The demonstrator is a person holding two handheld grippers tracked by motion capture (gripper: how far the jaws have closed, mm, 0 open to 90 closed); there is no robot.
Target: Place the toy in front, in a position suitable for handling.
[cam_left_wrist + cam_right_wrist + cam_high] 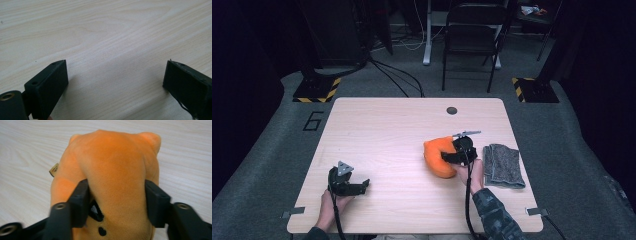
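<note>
Right gripper (116, 202) clamped across orange plush toy (110, 165), toy's length running away along jaws' line.

Orange plush toy (110, 170) — lower part cut off by the bottom edge of the right gripper view, its dark stitched marks half hidden behind a jaw; small tan tag (54, 169) too small to read. Left gripper (115, 85) — both jaws cropped by the frame's lower corners. Grey cloth (503, 165) — weave too small to tell.
</note>
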